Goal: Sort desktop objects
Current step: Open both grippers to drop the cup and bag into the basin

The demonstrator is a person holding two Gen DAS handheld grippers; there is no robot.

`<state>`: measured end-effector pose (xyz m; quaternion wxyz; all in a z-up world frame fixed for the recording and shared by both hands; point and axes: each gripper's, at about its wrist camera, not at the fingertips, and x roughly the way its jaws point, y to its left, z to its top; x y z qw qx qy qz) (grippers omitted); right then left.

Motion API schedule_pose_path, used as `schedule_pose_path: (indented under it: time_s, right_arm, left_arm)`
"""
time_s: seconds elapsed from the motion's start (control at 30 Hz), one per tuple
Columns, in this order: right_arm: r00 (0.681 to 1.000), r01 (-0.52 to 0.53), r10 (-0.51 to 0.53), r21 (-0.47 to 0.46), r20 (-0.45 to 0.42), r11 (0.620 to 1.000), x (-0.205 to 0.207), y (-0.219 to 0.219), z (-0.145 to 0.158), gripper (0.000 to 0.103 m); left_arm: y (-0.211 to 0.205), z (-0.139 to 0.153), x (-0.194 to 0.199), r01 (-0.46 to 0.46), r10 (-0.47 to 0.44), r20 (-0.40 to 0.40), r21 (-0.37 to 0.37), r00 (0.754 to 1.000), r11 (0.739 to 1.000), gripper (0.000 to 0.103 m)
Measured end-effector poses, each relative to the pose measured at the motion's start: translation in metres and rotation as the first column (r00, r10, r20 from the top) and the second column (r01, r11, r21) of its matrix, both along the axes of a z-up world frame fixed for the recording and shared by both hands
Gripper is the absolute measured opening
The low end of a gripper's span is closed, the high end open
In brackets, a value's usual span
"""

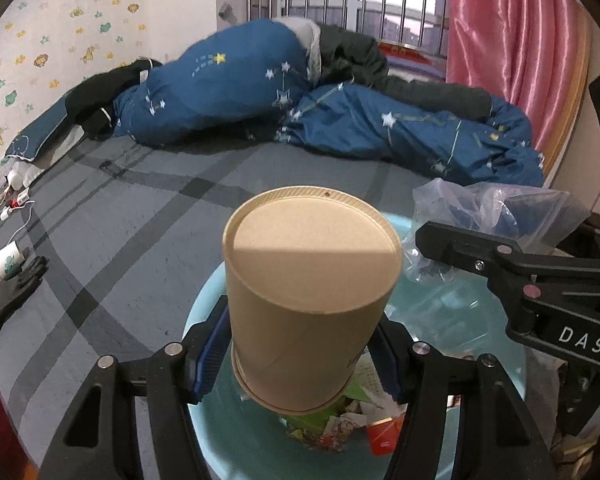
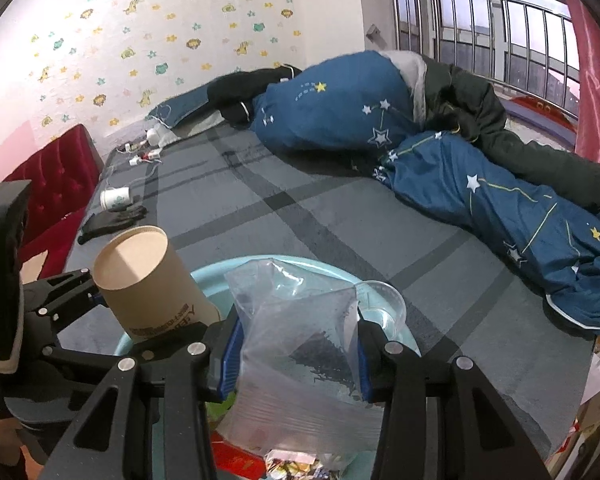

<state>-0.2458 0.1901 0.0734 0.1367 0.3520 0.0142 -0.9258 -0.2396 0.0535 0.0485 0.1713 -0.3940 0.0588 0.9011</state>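
A brown paper cup [image 1: 308, 292] is tilted with its base toward the left wrist camera. My left gripper [image 1: 300, 320] is shut on its sides with the blue pads. It hangs over a light blue basin [image 1: 198, 320] that holds crumpled wrappers [image 1: 340, 424]. In the right wrist view my right gripper [image 2: 296, 344] is shut on a clear plastic bag [image 2: 300, 320] above the same basin [image 2: 208, 276]. The cup [image 2: 148, 280] is just to its left. A clear plastic cup [image 2: 384, 308] shows behind the bag, at the basin's right rim.
The basin stands at the near edge of a bed with a grey checked sheet [image 2: 300, 208]. A blue star quilt [image 2: 500, 208] and dark clothes are heaped at the back. A white paper cup [image 2: 116, 198], a black glove [image 2: 108, 222] and cables lie by the red headboard [image 2: 60, 176].
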Motion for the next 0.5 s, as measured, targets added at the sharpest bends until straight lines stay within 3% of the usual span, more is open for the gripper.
schedule_pose_path:
  time_s: [0.5]
  right_arm:
    - [0.997, 0.004, -0.003, -0.008, 0.077, 1.000, -0.025, 0.002, -0.022, 0.049]
  left_arm:
    - [0.003, -0.013, -0.016, -0.013, 0.013, 0.034, 0.009, 0.999, 1.000, 0.068]
